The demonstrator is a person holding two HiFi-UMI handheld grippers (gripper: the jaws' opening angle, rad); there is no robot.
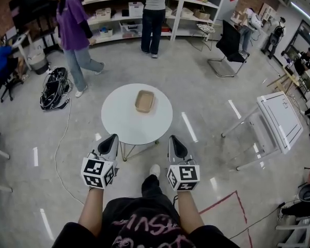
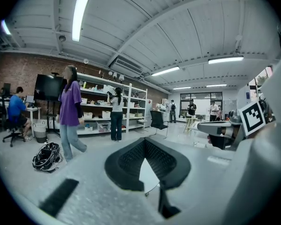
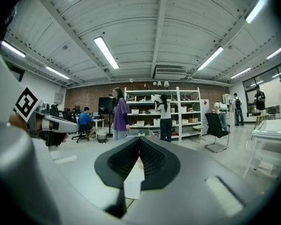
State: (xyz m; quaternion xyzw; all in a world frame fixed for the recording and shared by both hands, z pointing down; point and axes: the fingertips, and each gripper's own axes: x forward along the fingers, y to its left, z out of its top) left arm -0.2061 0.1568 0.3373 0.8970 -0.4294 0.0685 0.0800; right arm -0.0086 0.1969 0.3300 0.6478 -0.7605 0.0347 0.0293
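I hold both grippers low in front of me, side by side, just short of a round white table [image 1: 125, 119]. A shallow tan tray [image 1: 144, 101] lies on the table near its far side. My left gripper [image 1: 112, 137] hangs by the table's near left edge, its jaws closed tip to tip with nothing between them. My right gripper [image 1: 174, 139] hangs by the near right edge, equally shut and empty. In the left gripper view the black ribbed pads [image 2: 130, 159] meet at the tip of the left gripper [image 2: 144, 140]. The right gripper [image 3: 139, 138] looks the same, with a sliver of table [image 3: 132, 184] showing below.
A person in purple [image 1: 72, 30] walks at the back left near a black bundle of cables [image 1: 55, 89]. Another person [image 1: 153, 14] stands at the white shelves [image 1: 111, 12]. A black chair [image 1: 228, 45] and a white drafting table [image 1: 279, 120] stand right. Red floor tape [image 1: 232, 200] lies near my feet.
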